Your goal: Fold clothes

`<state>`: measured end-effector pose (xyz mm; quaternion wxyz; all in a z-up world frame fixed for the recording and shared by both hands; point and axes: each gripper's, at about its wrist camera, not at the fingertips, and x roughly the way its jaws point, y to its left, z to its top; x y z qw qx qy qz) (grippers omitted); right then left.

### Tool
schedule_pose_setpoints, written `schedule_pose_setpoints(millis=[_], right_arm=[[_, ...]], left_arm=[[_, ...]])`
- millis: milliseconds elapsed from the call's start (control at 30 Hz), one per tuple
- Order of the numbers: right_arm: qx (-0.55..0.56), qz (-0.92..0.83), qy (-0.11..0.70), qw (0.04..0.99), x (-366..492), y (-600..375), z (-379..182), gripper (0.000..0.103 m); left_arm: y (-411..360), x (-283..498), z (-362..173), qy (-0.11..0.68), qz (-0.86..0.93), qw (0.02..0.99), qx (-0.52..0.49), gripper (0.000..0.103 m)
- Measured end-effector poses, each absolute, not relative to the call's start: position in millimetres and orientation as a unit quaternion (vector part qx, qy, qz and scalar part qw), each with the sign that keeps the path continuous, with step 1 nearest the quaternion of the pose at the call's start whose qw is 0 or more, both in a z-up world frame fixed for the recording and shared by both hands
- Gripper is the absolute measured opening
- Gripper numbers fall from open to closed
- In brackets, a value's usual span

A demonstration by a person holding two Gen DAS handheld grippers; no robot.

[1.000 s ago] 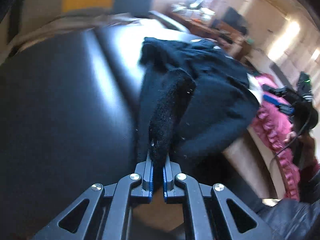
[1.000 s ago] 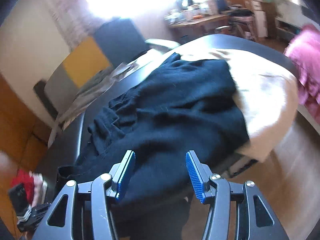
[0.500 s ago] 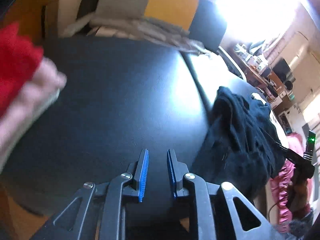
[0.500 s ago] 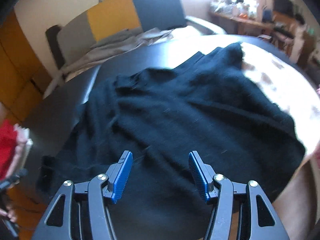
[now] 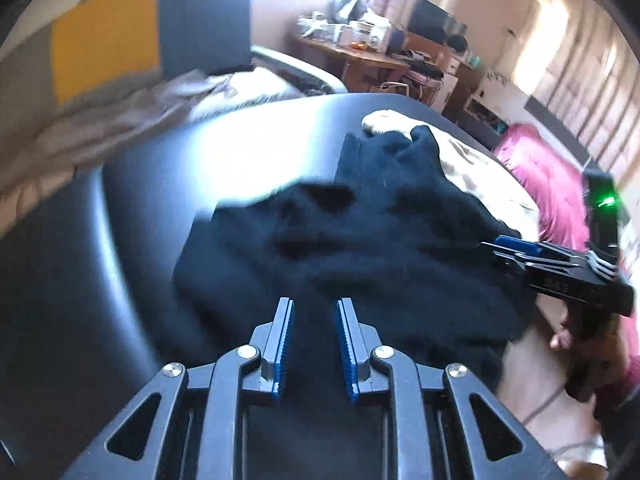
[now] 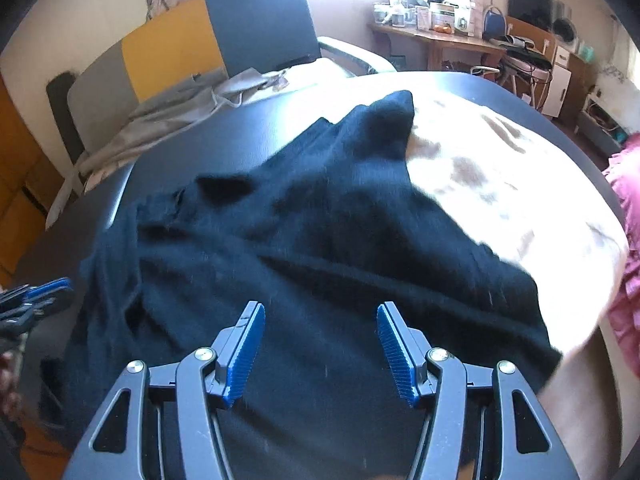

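Garment: crumpled black knitted sweater [image 6: 320, 248] lies bunched on the glossy black round table [image 5: 80, 280], its far side overlapping a cream patterned cloth [image 6: 500, 200] spread on the same table. Nothing is folded flat yet, as I read it.

Left gripper [image 5: 314, 344]: blue ribbed pads apart by a narrow gap and opening; it hangs over the near edge of the sweater, and I see no fabric between the pads.

Right gripper [image 6: 320, 344]: jaws spread wide above the middle of the sweater, nothing pinched. In the left wrist view it shows side-on at the sweater's right edge.

Step in hand: I judge this to be a re-approach for a fresh hold, both tools empty over the cloth.

How I would do it well: find a real edge first, hem or shoulder seam, not a loose ridge in the heap. I would take one layer only with each tool, at two points well apart along the same edge, then lift and draw outward so the knit spreads flat before any fold.

Watch for: the cream cloth underneath coming along with the pinch; the knit is thick and soft, so a shallow bite may slip.

Writing and brands: none that I can read. The cluttered wooden desk [image 6: 460, 40] at the back holds boxes and jars, too small and blurred to make out.
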<state>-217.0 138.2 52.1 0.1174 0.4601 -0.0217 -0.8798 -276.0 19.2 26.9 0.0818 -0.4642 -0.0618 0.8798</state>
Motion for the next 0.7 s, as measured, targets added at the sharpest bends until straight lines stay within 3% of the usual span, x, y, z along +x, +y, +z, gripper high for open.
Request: schedule_pose_setpoints(millis=[200, 367, 567, 700], right_arm=[[0.424, -0.893, -0.022, 0.148, -275.2, 120.0, 63.2, 0.058], [0.455, -0.872, 0.002, 0.181, -315.5, 89.0, 41.2, 0.043], [0.49, -0.851, 0.038, 0.185, -341.9, 51.9, 3.8, 0.042], [0.488, -0.848, 0.065, 0.194, -338.2, 21.1, 0.9, 0.028]], left_arm=[[78.0, -324.8, 9.9, -0.033, 0.878, 0.082, -0.471, 0.022], [83.7, -303.6, -41.8, 0.0, 0.849, 0.067, -0.523, 0.022], [55.4, -278.3, -45.5, 0.013, 0.845, 0.056, -0.531, 0.024], [17.3, -259.3, -33.1, 0.0, 0.85, 0.006, -0.527, 0.025]])
